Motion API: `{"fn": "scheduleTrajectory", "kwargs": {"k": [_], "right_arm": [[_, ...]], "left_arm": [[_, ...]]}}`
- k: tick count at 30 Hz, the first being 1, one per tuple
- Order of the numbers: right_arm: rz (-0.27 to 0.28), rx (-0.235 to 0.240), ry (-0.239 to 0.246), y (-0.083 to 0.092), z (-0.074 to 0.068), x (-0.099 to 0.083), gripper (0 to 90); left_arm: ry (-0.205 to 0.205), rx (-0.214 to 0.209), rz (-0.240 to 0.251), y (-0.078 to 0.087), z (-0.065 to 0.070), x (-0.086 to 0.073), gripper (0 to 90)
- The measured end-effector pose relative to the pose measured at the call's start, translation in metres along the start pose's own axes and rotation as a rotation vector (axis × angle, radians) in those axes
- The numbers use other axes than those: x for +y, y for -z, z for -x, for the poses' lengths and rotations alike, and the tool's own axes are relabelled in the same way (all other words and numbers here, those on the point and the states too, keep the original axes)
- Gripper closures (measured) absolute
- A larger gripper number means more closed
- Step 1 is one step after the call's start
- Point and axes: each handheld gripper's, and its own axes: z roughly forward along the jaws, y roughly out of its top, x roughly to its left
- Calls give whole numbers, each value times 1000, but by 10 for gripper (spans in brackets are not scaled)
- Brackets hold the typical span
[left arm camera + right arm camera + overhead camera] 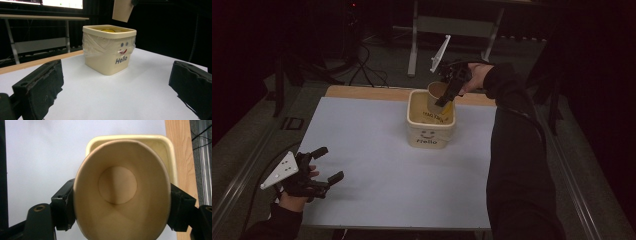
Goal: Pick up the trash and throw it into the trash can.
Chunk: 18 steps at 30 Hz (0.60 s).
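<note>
A white tabletop (pixel 377 165) with a bare wooden strip along its far edge carries a cream square tub (pixel 430 120), which stands upright toward the far right and bears a smiling face and the word "Hello" on its near wall. In the left gripper view something yellow lies inside it, just under the rim. The right gripper (pixel 447 97) reaches in from the far right and hangs over the tub's far side, its jaws clamped on a tan paper cup (pixel 437 96); in the right gripper view the cup's open mouth faces the camera, squeezed slightly oval, with a black pad pressing each side and the tub's rim right below it. The cup's bottom sits level with the tub's rim or just above it. The left gripper (pixel 323 165) rests at the near left corner of the tabletop, well apart from the tub, its jaws spread wide with nothing between them.
</note>
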Motion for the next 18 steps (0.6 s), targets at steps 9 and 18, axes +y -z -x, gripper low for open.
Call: {"fn": "scheduleTrajectory", "kwargs": {"k": [9, 18], "right_arm": [[-9, -4, -7, -2, 10, 4, 246], [-14, -16, -21, 0, 17, 9, 245]], "left_arm": [[5, 1, 3, 2, -1, -1, 7], [7, -2, 3, 1, -1, -1, 7]]}}
